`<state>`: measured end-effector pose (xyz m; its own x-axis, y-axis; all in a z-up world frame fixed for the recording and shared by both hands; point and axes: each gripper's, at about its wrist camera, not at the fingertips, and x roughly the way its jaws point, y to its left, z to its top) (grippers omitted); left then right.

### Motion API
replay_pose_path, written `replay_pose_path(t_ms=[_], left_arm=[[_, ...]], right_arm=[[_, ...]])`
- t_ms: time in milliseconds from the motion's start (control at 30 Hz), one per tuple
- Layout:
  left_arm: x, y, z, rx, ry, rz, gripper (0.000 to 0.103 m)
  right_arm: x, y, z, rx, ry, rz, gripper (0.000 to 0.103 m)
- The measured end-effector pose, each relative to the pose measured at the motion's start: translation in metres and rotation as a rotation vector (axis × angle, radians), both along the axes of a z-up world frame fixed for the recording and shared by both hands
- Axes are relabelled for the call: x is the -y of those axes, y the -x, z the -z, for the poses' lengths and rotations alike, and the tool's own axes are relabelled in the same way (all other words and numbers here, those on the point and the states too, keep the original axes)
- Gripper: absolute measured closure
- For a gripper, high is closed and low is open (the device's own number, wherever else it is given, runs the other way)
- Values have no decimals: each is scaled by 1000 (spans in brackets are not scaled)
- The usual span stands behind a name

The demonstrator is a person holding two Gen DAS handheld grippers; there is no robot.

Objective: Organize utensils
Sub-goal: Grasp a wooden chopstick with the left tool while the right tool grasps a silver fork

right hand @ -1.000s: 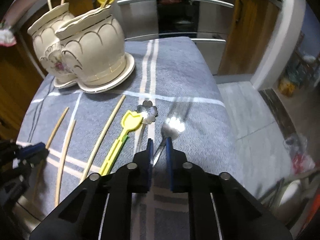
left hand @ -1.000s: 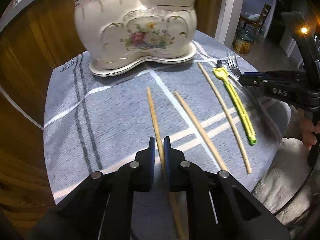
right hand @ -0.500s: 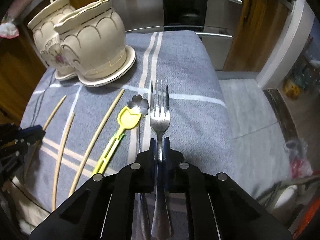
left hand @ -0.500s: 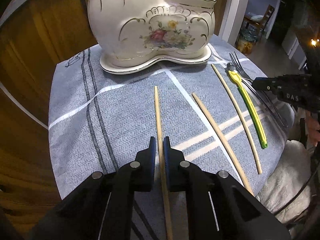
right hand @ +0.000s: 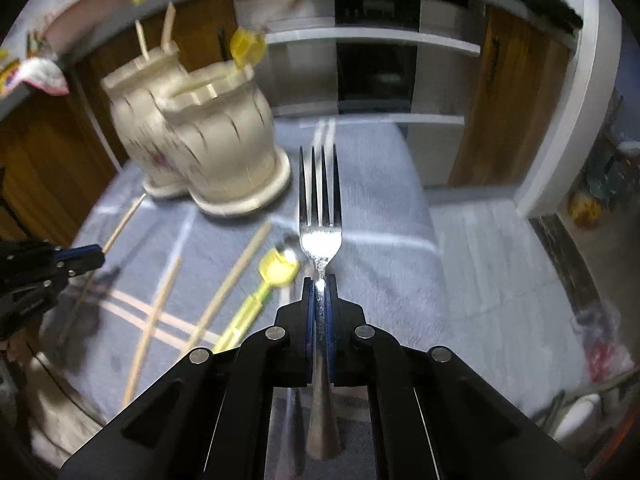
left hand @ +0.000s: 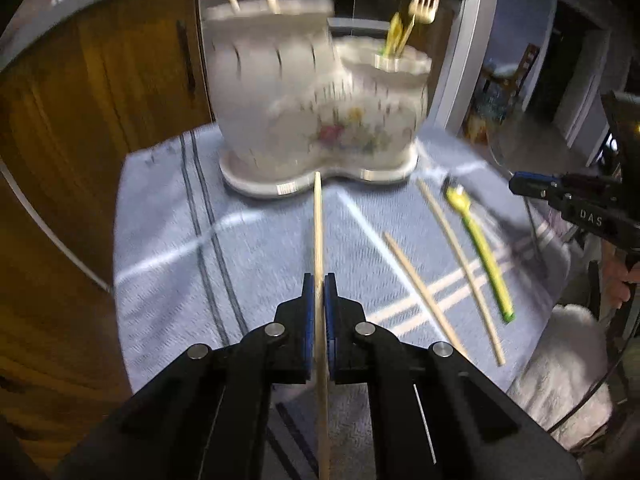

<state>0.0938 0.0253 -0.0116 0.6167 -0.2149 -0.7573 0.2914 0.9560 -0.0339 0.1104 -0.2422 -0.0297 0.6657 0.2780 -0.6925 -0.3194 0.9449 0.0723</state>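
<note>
My left gripper (left hand: 319, 284) is shut on a wooden chopstick (left hand: 318, 232) and holds it above the cloth, pointing at the white floral ceramic holder (left hand: 316, 116). My right gripper (right hand: 319, 286) is shut on a steel fork (right hand: 320, 200), tines forward, lifted off the cloth. The holder (right hand: 200, 132) stands back left in the right wrist view, with chopsticks in one compartment and a gold fork and a yellow utensil in the other. Two more chopsticks (left hand: 460, 264) and a yellow-green utensil (left hand: 480, 248) lie on the grey cloth (left hand: 168, 240).
A flower-ended spoon (right hand: 290, 256) lies by the yellow utensil (right hand: 276, 270). Wooden cabinets stand to the left and an oven behind the table. The cloth's right edge drops to the floor. The right gripper shows at the right of the left wrist view (left hand: 560, 196).
Both grippers have risen off the cloth: the left lifted the chopstick, the right closed on the fork and lifted it. Both views now blur with motion.
</note>
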Motion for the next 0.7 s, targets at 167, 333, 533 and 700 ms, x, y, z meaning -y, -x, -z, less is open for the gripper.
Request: replay_pose_path(t_ms=[167,333,533,700], left_arm=[[-10,12,-27,148,55,-15,98],[-19,22,-48,263,88,-37,98],[-32,21,-87,439,173,-59,98],[-41,-11,-124,549,292,-52,98]], right_arm=[[1,21,-21,133,-43,-50,97],[-6,29,-35,231,-38,-65,97],[-11,28,-70,328,-100,-65,97],[-22,7,-112,381,-179,-86,97]])
